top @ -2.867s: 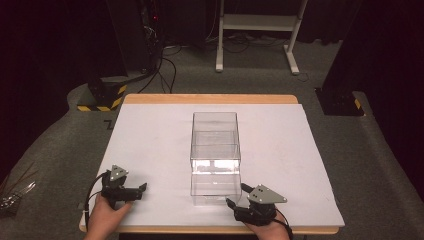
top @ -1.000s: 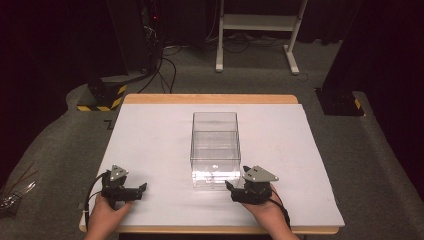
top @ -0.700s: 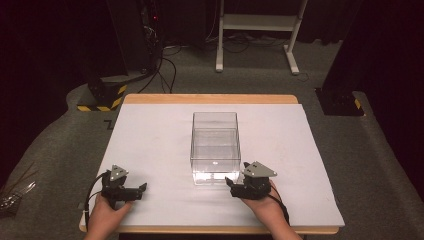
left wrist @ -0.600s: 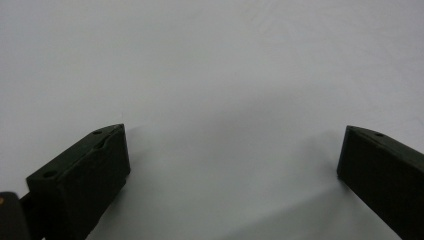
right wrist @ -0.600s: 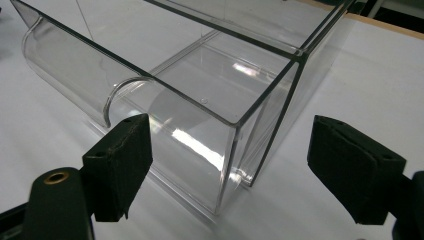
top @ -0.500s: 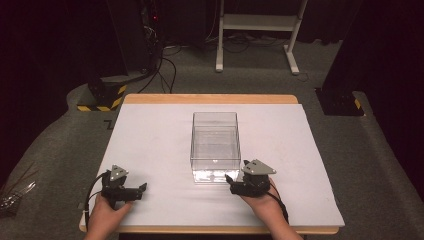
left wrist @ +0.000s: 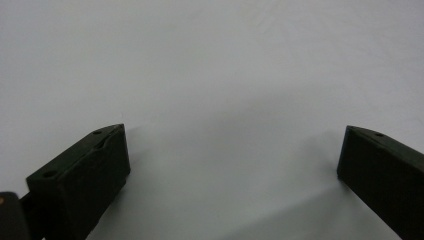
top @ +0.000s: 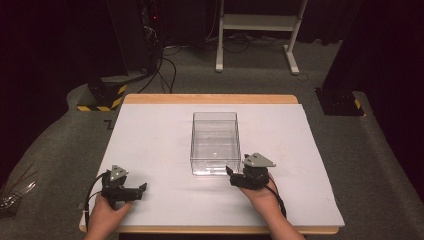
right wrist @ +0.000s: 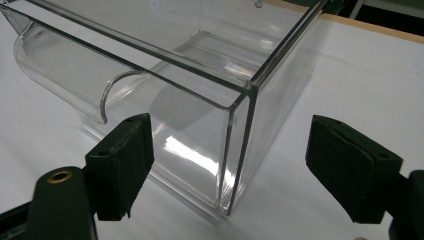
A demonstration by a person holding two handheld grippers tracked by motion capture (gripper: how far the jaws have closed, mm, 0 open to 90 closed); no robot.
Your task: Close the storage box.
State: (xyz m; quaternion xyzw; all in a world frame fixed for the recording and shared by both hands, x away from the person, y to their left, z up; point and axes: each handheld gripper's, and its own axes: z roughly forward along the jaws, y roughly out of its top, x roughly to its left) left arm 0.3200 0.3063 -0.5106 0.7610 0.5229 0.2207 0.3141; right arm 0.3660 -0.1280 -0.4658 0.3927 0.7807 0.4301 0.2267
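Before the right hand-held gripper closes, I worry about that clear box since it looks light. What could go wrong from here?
1. The right hand-held gripper straddles the clear box at its near corner, not a flat wall, so the pads could slip off the edge.
2. The box is empty and sits on smooth white paper; a nudge may slide or twist it.
3. The left hand-held gripper rests open, apart from the box, so nothing steadies it.
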